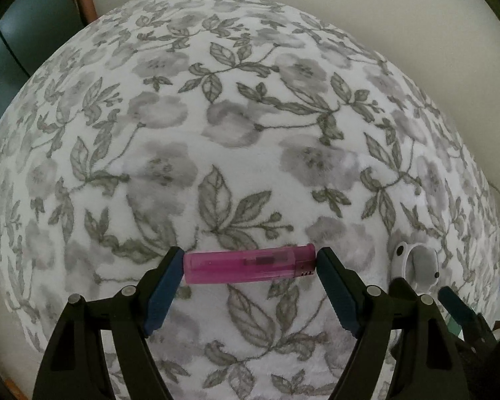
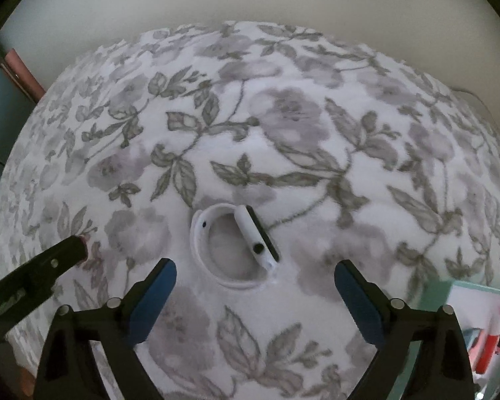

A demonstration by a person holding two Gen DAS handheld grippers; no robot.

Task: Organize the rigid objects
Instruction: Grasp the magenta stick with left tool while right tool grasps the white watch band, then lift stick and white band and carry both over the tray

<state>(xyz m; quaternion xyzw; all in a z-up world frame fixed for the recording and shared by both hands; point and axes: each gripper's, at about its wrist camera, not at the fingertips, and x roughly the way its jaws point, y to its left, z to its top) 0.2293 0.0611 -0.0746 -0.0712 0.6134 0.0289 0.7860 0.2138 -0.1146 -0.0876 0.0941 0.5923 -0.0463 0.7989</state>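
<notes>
While the left claw [image 1: 250, 263] grips a pink lighter [image 1: 250, 265] endwise, the right claw [image 2: 255, 275] gapes wide before a white smartwatch [image 2: 235, 248] on floral fleece [image 1: 250, 126] below a cream wall [image 1: 350, 0].

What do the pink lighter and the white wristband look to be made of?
Pink lighter: translucent glossy plastic, its inner parts show through, with a small dark metal-looking head. White wristband: smooth matte loop, probably silicone; its black-faced module looks like hard plastic.
</notes>
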